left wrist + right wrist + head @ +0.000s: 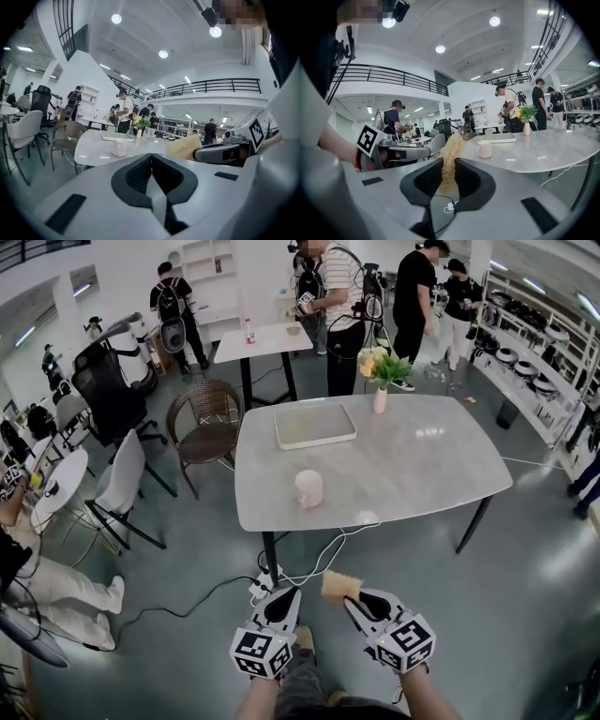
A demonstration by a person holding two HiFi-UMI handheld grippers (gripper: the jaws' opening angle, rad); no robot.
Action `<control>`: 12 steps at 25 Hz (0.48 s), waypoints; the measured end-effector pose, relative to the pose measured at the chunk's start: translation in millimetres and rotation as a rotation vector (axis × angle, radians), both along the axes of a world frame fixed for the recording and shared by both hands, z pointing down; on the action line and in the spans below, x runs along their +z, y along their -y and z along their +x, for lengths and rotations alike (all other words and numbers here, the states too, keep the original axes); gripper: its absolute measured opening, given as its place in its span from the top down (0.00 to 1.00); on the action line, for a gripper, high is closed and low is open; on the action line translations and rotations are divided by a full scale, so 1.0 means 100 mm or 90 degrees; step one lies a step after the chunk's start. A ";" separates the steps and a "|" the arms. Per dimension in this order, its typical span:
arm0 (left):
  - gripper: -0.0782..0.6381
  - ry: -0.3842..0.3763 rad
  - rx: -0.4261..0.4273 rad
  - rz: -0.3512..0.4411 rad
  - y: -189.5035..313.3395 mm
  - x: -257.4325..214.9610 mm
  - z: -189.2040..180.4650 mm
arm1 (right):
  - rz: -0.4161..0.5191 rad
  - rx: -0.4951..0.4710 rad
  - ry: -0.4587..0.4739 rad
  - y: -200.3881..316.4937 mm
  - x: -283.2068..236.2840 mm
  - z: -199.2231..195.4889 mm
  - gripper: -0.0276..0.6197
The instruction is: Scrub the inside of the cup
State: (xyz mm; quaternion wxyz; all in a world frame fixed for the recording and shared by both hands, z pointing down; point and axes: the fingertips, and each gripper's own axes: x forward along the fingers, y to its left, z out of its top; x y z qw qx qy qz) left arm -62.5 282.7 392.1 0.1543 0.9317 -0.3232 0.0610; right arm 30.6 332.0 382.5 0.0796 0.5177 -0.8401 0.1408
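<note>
A pale cup stands upright near the front edge of the grey table, well ahead of both grippers. My right gripper is shut on a tan fibrous scrubber, held low in front of the table. The right gripper view shows the scrubber sticking up from the pads, with the cup beyond it to the right. My left gripper is beside the right one, shut and holding nothing. In the left gripper view, the cup sits ahead and the scrubber is off to the right.
A flat tray and a pink vase of flowers stand at the table's far side. A white cable and a power strip lie on the floor under the front edge. Chairs stand to the left, and people stand behind the table.
</note>
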 end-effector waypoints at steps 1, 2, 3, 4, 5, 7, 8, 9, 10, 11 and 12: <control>0.87 0.003 0.007 -0.005 0.15 0.01 0.01 | 0.001 0.003 0.001 0.15 -0.01 0.00 0.85; 0.87 0.006 0.013 -0.012 0.29 0.03 0.04 | 0.001 0.009 0.003 0.29 -0.02 0.02 0.85; 0.87 0.007 0.020 -0.017 0.42 0.05 0.08 | 0.002 0.015 0.007 0.43 -0.01 0.04 0.85; 0.87 0.007 0.028 -0.022 0.54 0.08 0.13 | 0.000 0.021 0.011 0.56 0.00 0.07 0.85; 0.87 0.007 0.038 -0.025 0.65 0.10 0.18 | -0.003 0.025 0.014 0.68 0.03 0.09 0.85; 0.87 0.010 0.060 -0.031 0.88 0.13 0.26 | -0.010 0.030 0.016 0.91 0.06 0.10 0.85; 0.87 0.010 0.068 -0.036 1.00 0.14 0.30 | -0.014 0.032 0.014 1.03 0.06 0.11 0.85; 0.87 0.009 0.072 -0.042 1.12 0.14 0.33 | -0.018 0.036 0.012 1.12 0.05 0.12 0.85; 0.87 0.006 0.076 -0.048 1.22 0.15 0.36 | -0.022 0.040 0.009 1.21 0.05 0.14 0.85; 0.87 0.002 0.081 -0.053 1.31 0.16 0.39 | -0.026 0.044 0.005 1.28 0.06 0.16 0.85; 0.87 -0.001 0.088 -0.055 1.39 0.17 0.43 | -0.030 0.050 0.001 1.35 0.08 0.18 0.85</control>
